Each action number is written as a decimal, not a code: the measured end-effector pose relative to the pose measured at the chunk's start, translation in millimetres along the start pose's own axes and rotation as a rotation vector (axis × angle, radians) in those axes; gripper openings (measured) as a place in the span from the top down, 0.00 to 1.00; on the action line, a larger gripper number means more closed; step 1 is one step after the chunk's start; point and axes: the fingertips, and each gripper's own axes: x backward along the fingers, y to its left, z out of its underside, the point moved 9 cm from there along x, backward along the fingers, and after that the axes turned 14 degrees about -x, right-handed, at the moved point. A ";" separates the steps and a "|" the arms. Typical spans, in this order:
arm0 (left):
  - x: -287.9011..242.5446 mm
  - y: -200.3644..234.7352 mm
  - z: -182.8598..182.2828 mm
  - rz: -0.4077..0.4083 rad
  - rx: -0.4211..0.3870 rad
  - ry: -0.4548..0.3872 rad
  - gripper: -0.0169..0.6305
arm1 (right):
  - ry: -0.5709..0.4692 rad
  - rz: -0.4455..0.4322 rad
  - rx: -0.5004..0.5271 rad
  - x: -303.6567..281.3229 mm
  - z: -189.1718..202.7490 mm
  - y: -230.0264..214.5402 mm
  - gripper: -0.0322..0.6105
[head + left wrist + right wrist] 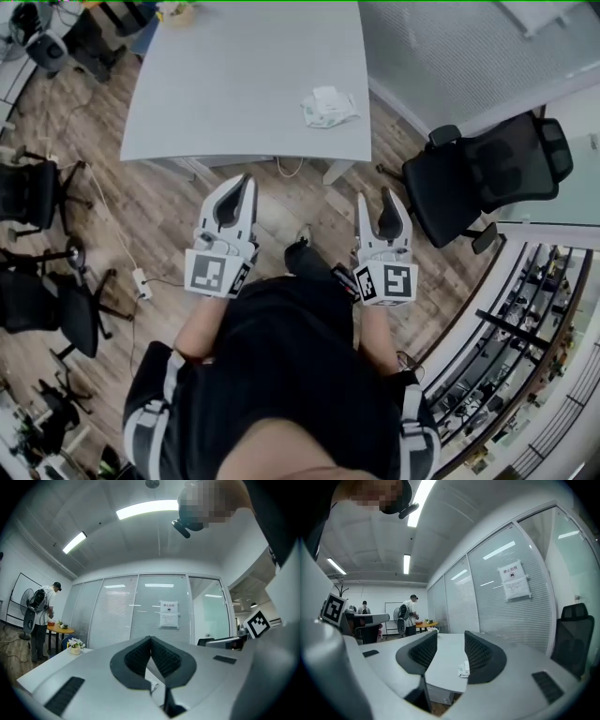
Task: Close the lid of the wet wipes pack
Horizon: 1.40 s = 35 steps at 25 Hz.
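Observation:
The wet wipes pack (330,106) is a white pack with green print, lying near the front right corner of the grey table (234,84). From here I cannot tell how its lid stands. Both grippers are held level over the wooden floor, short of the table's front edge and touching nothing. My left gripper (247,180) has its jaws pressed together with nothing between them (151,640). My right gripper (375,196) stands open and empty (450,641). In the right gripper view the pack (464,669) shows small on the table, framed between the jaws.
A black office chair (487,173) stands right of the table, and more chairs (37,192) stand at the left. A power strip and cable (141,281) lie on the floor. A small flower pot (178,11) sits at the table's far end. A person (411,613) stands far back.

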 end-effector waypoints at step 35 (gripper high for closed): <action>-353.2 2.8 308.3 0.554 -0.358 0.718 0.92 | 0.389 -0.123 0.056 -370.1 35.2 -186.0 0.64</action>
